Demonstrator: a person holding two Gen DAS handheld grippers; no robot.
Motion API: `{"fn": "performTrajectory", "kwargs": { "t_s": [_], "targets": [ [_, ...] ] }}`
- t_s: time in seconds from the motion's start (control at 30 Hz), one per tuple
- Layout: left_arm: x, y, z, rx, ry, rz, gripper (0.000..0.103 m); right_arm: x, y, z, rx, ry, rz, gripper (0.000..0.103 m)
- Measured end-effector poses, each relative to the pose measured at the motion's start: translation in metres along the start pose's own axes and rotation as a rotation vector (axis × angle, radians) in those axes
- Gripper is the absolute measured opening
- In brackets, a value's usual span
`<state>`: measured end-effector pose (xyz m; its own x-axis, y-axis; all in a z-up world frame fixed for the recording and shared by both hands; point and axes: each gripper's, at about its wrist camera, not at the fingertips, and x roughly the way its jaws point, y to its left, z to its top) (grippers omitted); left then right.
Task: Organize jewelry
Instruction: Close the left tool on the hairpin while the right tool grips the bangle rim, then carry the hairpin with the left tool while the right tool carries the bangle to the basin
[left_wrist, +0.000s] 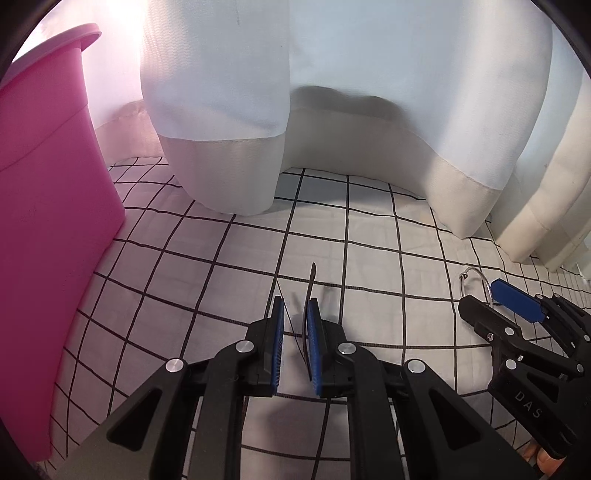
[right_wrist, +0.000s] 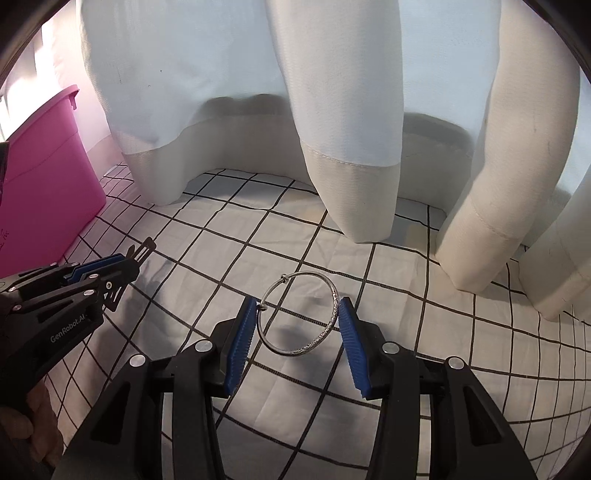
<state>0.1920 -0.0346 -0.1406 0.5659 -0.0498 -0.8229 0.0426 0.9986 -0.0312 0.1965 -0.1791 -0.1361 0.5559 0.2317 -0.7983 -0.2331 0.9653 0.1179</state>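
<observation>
A silver bangle (right_wrist: 298, 314) sits between the blue pads of my right gripper (right_wrist: 298, 325), touching both pads, held above the checked cloth (right_wrist: 406, 314). The bangle also shows in the left wrist view (left_wrist: 474, 282) at the right gripper's tips (left_wrist: 495, 302). My left gripper (left_wrist: 295, 325) has its pads close together with a thin dark hair clip (left_wrist: 309, 295) against the right pad, sticking forward. In the right wrist view the clip (right_wrist: 142, 249) juts from the left gripper's tips (right_wrist: 125, 266).
A pink plastic bin (left_wrist: 48, 206) stands at the left, also in the right wrist view (right_wrist: 44, 177). White curtains (right_wrist: 258, 110) hang along the back and right, their hems resting on the checked cloth.
</observation>
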Motion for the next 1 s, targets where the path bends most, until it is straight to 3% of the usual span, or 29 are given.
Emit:
{"fn": "performTrajectory", "kwargs": {
  "t_s": [0.27, 0.57, 0.77, 1.0],
  "targets": [
    [-0.048, -0.006, -0.012, -0.014, -0.035, -0.013, 0.013, -0.051, -0.013, -0.015, -0.022, -0.012, -0.004, 0.044],
    [-0.128, 0.004, -0.012, -0.075, -0.155, 0.024, 0.013, -0.119, -0.012, -0.005, -0.072, -0.122, 0.065, 0.044],
    [-0.193, 0.029, -0.009, -0.121, -0.266, 0.104, 0.013, -0.149, 0.023, 0.016, -0.141, -0.202, 0.167, 0.044],
    [-0.251, 0.093, -0.002, -0.200, -0.349, 0.201, 0.014, -0.174, 0.089, 0.054, -0.196, -0.281, 0.291, 0.044]
  ]
}}
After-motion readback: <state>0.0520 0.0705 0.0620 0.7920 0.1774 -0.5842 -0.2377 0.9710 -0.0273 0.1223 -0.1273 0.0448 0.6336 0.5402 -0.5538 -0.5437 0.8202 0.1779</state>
